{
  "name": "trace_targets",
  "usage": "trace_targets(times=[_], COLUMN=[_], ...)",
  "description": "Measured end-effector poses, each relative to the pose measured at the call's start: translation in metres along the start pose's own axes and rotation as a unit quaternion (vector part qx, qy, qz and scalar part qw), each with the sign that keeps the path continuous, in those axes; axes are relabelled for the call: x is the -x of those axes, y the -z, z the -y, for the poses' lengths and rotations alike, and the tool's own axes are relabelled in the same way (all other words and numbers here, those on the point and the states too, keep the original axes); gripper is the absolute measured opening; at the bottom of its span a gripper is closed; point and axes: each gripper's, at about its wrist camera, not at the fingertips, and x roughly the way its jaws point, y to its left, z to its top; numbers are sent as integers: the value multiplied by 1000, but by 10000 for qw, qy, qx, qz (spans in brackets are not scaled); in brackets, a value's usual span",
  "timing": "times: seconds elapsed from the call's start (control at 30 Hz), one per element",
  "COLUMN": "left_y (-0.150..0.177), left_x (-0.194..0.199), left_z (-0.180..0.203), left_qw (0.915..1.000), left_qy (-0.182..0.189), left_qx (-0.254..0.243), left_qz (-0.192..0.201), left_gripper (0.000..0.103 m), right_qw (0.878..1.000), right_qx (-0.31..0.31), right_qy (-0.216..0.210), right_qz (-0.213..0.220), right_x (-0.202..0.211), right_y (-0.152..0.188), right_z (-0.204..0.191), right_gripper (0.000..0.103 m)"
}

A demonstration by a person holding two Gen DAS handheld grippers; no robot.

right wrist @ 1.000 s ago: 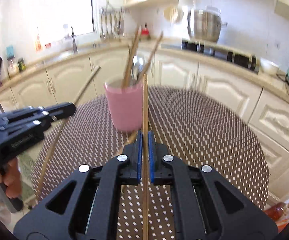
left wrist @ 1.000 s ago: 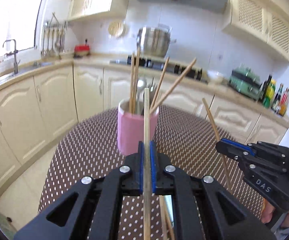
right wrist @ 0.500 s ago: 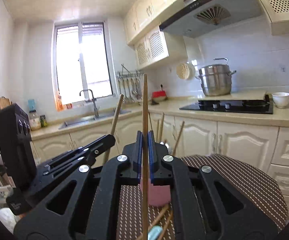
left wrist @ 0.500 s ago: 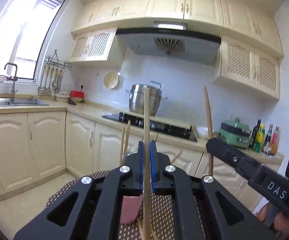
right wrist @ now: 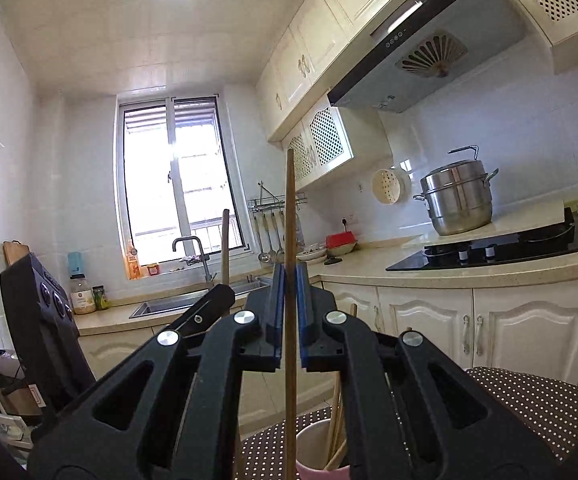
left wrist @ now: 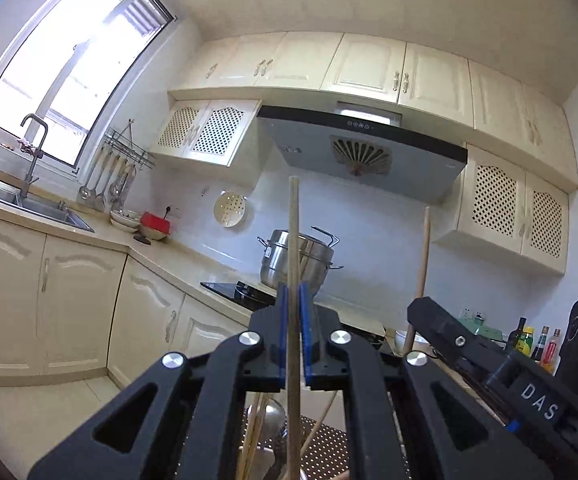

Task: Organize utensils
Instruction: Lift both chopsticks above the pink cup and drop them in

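Below, pink cup point(right wrist: 321, 454) with wooden chopsticks point(right wrist: 335, 420) leaning inside.

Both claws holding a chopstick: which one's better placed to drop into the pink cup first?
Probably right. The right claw grips its chopstick upright, with the pink cup just right of it. The left claw also grips one, but its view shows no cup rim.
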Motion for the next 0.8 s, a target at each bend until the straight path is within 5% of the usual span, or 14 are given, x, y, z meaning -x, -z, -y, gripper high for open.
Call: trace_targets(times=[0.37,0.7,0.77,0.8], left_y=[19,40,40,39], left_x=[-40,-57,-57,-56], left_z=[-5,-12,-13,-14], left_qw=[9987,9988,9984,9981], left_qy=[-199,-367,-417,-459], left_qx=[-162,-312,-357,-380], left_qz=[435,-1,-138,-178], left_gripper=[6,7,12,30], right_qw=[9995,9995,9994,9994], right_qx=[47,87,114,116], right_qy=[262,312,337,338], right_qz=[141,45,15,4], right_x=[-24,-32,-34,-35], right_y=[21,34,36,36], right_z=[18,23,22,22], right_gripper=[6,6,6,6])
